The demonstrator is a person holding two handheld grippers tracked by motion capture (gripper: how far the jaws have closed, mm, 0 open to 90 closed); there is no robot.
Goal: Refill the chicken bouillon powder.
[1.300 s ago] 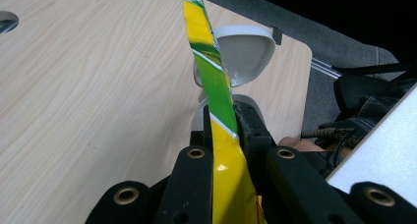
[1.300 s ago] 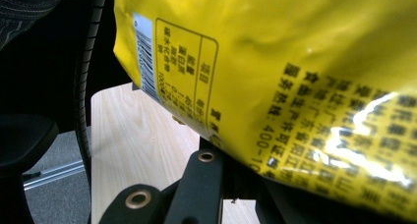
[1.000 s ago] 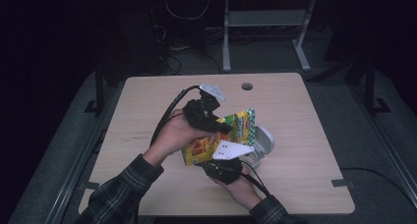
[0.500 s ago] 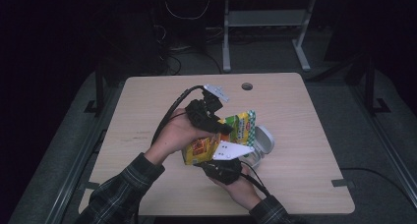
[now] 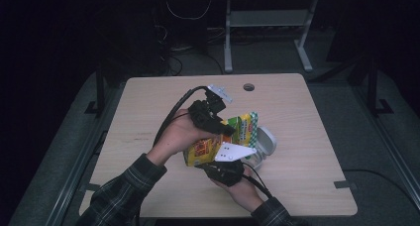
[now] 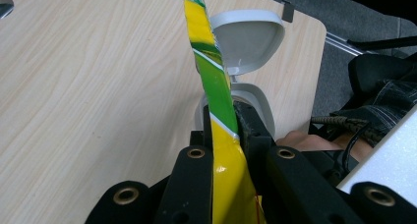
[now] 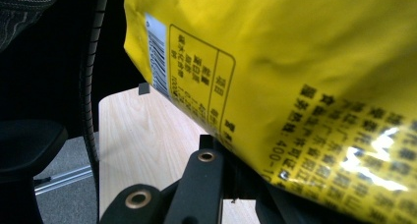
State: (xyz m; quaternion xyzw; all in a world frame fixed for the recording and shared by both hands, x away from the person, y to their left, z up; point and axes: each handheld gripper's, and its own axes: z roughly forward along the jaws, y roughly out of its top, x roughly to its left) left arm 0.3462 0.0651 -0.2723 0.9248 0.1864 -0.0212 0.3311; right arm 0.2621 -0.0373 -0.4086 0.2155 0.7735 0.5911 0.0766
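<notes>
Plainly, both grippers pinch the yellow snack bag — left gripper its green edge; right gripper its bottom.

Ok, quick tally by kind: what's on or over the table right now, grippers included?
Grippers: 2, left gripper and right gripper, both clamped on the bag
Yellow snack bag: 1
White container with open lid: 1
Total: 4
</notes>
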